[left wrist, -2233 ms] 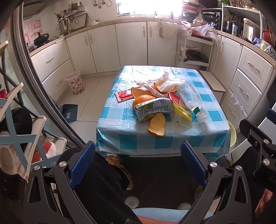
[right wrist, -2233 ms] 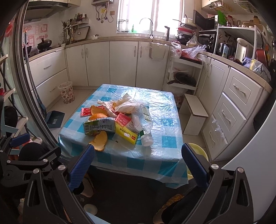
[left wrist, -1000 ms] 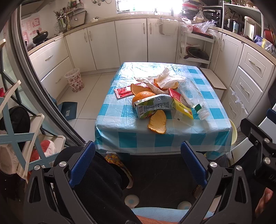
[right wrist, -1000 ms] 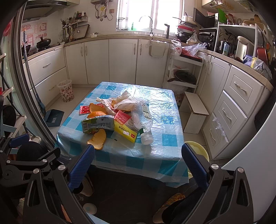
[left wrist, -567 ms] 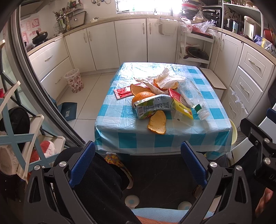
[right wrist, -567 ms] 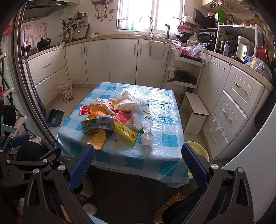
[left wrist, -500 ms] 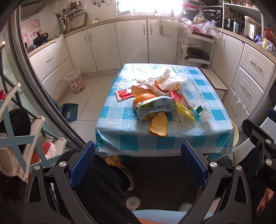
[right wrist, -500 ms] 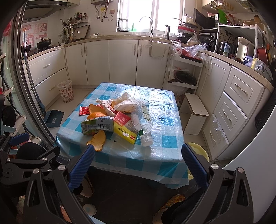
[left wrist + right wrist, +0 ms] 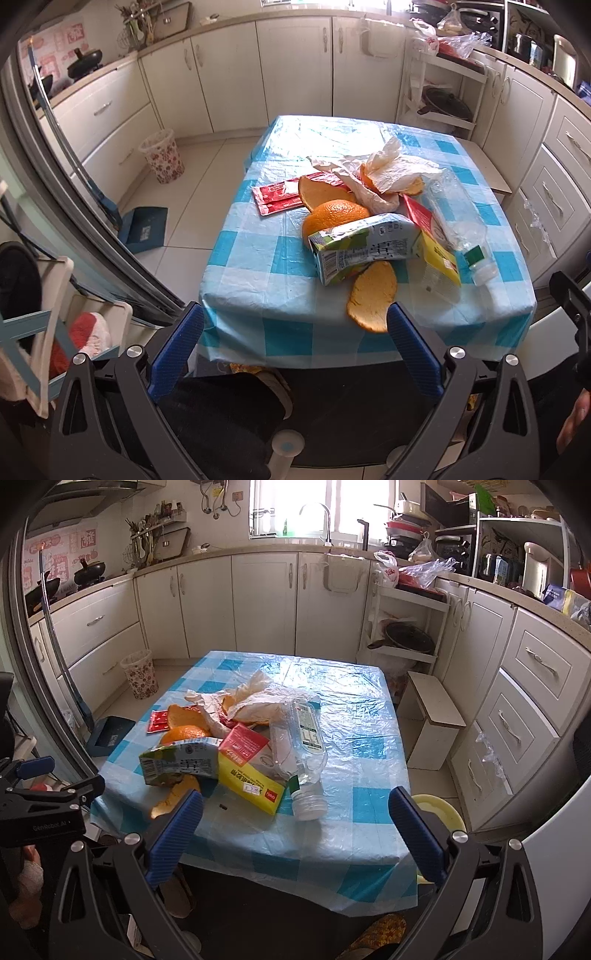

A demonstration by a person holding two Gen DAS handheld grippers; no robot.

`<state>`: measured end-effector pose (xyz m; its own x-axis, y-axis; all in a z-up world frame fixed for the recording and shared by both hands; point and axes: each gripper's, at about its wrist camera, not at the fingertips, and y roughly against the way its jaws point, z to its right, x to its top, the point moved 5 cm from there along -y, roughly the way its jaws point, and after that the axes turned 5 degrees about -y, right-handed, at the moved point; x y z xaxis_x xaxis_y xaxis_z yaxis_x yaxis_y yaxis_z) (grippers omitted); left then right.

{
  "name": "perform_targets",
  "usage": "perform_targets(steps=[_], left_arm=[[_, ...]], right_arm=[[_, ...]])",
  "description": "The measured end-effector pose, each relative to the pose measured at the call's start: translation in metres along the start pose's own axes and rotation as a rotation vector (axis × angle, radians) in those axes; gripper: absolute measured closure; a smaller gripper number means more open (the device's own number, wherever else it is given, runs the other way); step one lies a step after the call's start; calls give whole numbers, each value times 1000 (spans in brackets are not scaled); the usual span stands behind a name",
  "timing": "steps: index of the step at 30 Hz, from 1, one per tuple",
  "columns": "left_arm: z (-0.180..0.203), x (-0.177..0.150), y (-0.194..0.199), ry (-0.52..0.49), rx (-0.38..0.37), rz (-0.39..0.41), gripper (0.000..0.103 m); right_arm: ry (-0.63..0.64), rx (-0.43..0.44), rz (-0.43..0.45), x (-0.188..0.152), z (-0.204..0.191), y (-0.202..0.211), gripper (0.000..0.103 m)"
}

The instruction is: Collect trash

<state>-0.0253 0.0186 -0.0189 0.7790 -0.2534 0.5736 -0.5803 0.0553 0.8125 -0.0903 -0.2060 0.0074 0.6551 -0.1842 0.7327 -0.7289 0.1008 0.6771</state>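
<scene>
Altogether two wide-open tools (image 9: 295, 343) (image 9: 295, 823), one bottle (image 9: 301, 738).

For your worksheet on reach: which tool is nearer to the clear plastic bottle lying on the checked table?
Right. The right tool is open, just short of the clear plastic bottle's cap end. The left tool is open too, off toward the orange peel.

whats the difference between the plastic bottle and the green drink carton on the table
The plastic bottle is clear and see-through; the green drink carton is opaque printed card. The bottle is rounded and long, with its green-collared white cap pointing toward the near table edge; the carton is boxy and dented, lying crosswise. The carton rests on orange peel; the bottle lies beside the red-and-yellow box. Both lie on their sides in the same trash pile, untouched by either gripper.
</scene>
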Motion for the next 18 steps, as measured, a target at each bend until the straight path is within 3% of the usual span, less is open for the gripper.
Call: perform_targets(steps=[8, 18], left_arm=[[5, 45, -43, 40, -100, -32, 8], [29, 113, -131, 63, -104, -135, 8]], right_arm=[[-17, -11, -24, 20, 25, -50, 6], [29, 22, -9, 64, 25, -100, 6]])
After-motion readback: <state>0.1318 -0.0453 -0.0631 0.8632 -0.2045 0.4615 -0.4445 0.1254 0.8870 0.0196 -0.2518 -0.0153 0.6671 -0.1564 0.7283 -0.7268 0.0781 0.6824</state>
